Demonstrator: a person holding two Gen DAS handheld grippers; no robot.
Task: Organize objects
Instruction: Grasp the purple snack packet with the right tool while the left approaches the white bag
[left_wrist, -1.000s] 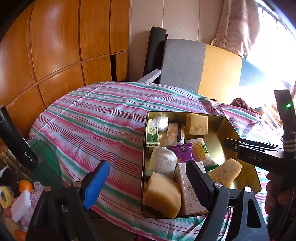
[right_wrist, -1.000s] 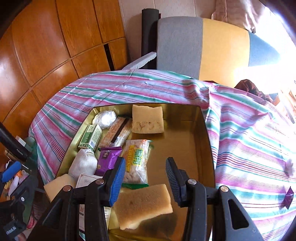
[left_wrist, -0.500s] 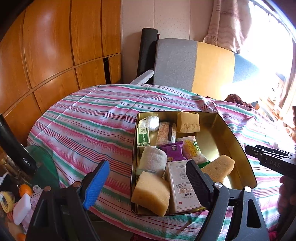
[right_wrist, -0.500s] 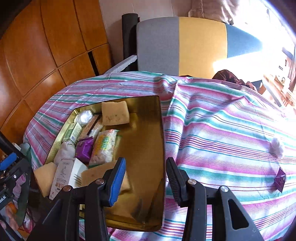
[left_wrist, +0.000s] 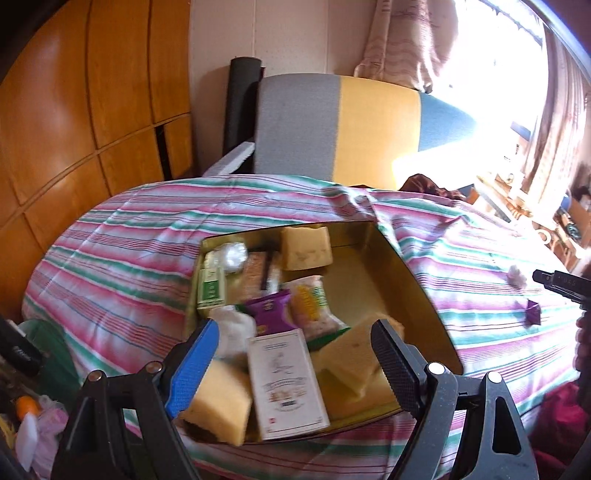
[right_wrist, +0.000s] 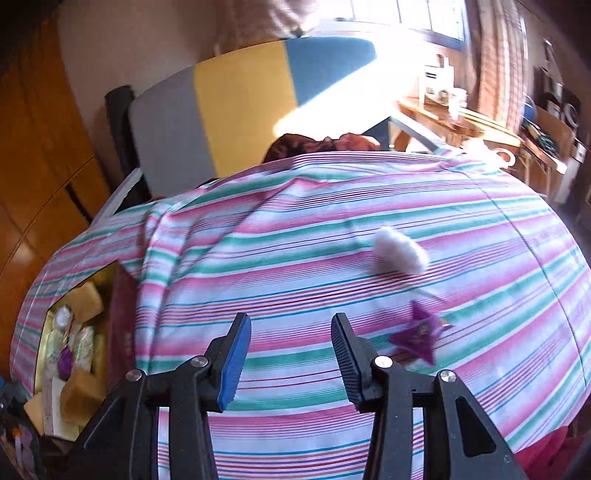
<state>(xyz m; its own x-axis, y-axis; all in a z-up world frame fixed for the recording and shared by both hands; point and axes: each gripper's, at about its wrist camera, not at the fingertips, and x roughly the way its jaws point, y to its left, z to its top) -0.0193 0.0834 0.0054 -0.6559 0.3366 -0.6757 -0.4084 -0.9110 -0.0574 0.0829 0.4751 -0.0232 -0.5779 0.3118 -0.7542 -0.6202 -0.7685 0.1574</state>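
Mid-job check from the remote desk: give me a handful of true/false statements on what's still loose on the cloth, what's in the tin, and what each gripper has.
1. The right gripper holds a yellow sponge. False: nothing is between its fingers; only striped cloth lies below.
2. A white fluffy ball and a purple wrapper lie on the cloth outside the gold tin. True.
3. The tin is empty. False: it holds sponges, packets and a white printed box.
4. The left gripper stands open above the tin, gripping nothing. True.
5. The purple wrapper lies nearer the right gripper than the white ball does. True.
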